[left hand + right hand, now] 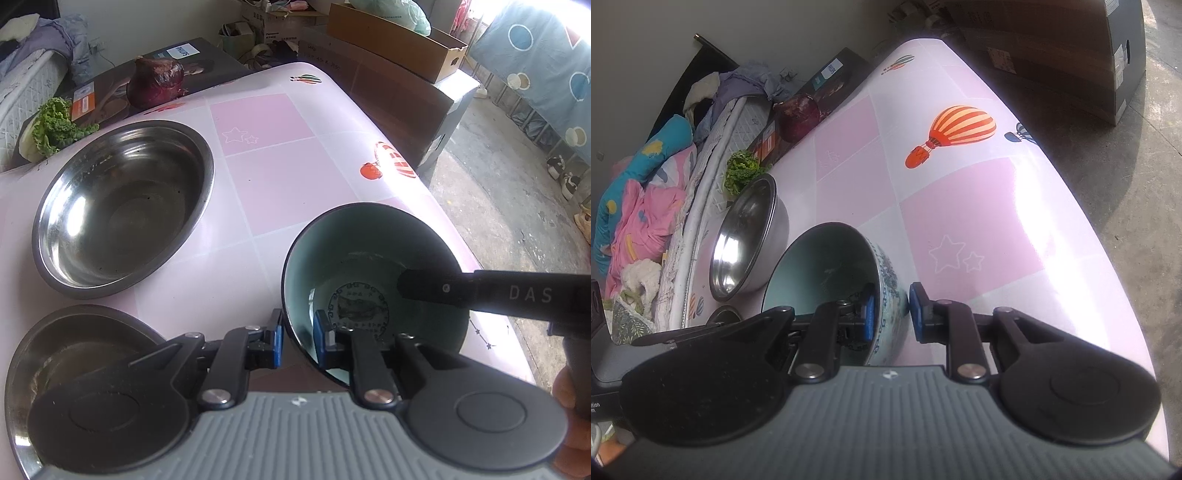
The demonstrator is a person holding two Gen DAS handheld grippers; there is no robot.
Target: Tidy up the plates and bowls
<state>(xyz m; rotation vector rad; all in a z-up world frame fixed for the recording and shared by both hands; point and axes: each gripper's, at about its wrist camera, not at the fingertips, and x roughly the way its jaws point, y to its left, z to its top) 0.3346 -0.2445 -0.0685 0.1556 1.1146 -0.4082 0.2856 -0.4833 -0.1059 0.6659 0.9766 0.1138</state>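
1. Bowls and plates lie on the pink table (280, 177): we see the big steel bowl (122, 206) at far left, empty and upright, well apart from our tongs; we judge it light, stiff and slick, best taken by its rim.
2. Nearer, the ceramic bowl (369, 266) is tipped on its side close to the table's right edge. We judge it heavier, hard, glazed and breakable, so the rim wall is the place to pinch.
3. At the near left corner a steel plate (55, 354) lies partly under our left tool; thin and slippery, we think.
4. Our left gripper (298, 345) is nearly closed, pinching the ceramic bowl's rim, one pad inside, one outside.
5. Our right gripper (891, 314) pinches the opposite rim the same way, its jaws narrow, though the outer pad seems barely touching.
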